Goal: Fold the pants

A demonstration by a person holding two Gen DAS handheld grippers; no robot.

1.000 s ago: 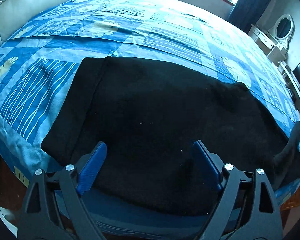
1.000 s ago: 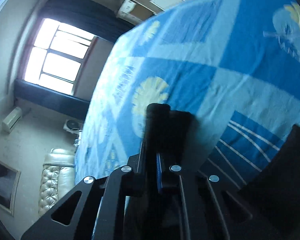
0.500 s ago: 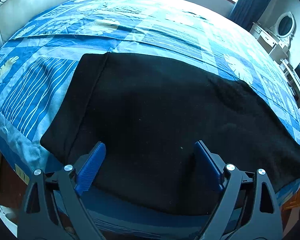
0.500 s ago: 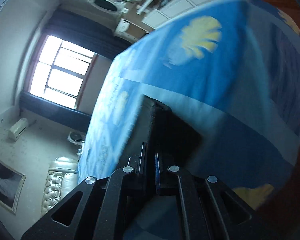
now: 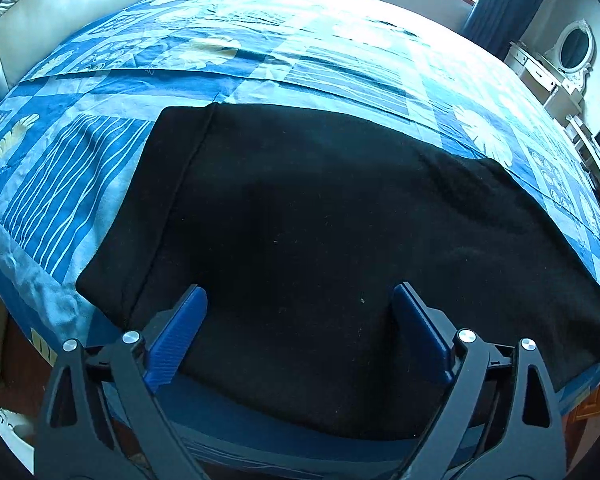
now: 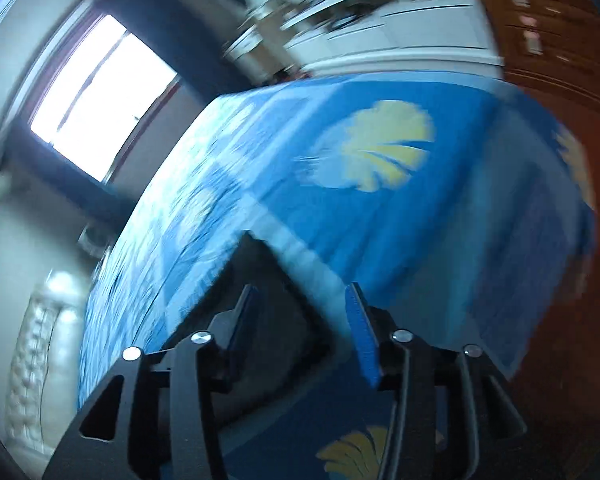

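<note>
pants (image 5: 320, 240): black, flat on bed (image 5: 80, 184)
left gripper (image 5: 300, 304): wide, opening, over pants, empty
right gripper (image 6: 300, 300): half-spread, opening, pants corner between, unpinched

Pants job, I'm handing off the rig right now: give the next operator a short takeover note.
Left tongs: open, opening a bit wider, over the near edge of the black pants, gripping nothing.
Right tongs: opening, with a corner of the pants between the pads, which no longer press on it; the view is blurred.
Pants: spread flat on the blue bedspread.
Done: pants laid out.
Left: the remaining folds.
</note>
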